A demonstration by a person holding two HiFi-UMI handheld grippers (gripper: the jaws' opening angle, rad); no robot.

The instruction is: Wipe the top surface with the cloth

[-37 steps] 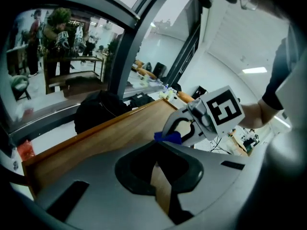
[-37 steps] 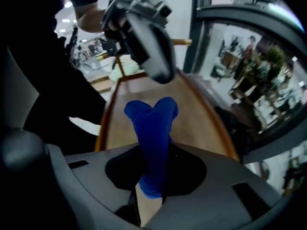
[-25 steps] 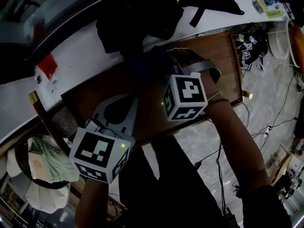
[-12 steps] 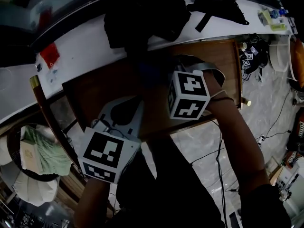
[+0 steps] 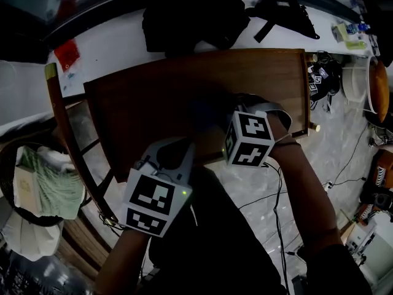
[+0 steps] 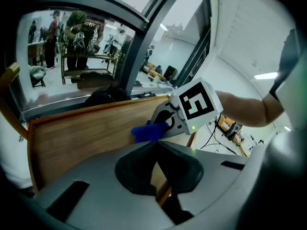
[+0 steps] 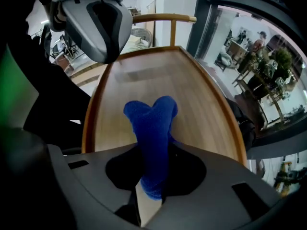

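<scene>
The brown wooden top [image 5: 147,97] with a raised rim fills the middle of the head view. My right gripper [image 5: 212,114] is over its near right part, shut on a blue cloth [image 5: 202,108]. In the right gripper view the cloth [image 7: 152,128] sticks out between the jaws of the right gripper [image 7: 153,152] and rests on the wood [image 7: 158,75]. The left gripper [image 5: 178,146] hovers at the near edge, shut with nothing in it. The left gripper view shows the left gripper [image 6: 154,145] facing the cloth [image 6: 148,132] and the right gripper [image 6: 167,123].
Dark bags [image 5: 190,17] lie on the white ledge [image 5: 116,48] behind the top. A basket holding green cloth [image 5: 46,186] stands at the left, past a wooden rail [image 5: 61,121]. Cables [image 5: 276,195] run over the floor at the right, near a white bowl [image 5: 356,78].
The head view has swung, so more of the wooden top shows. The right gripper with the cloth has drawn a little toward the near edge. The left gripper has shifted right.
</scene>
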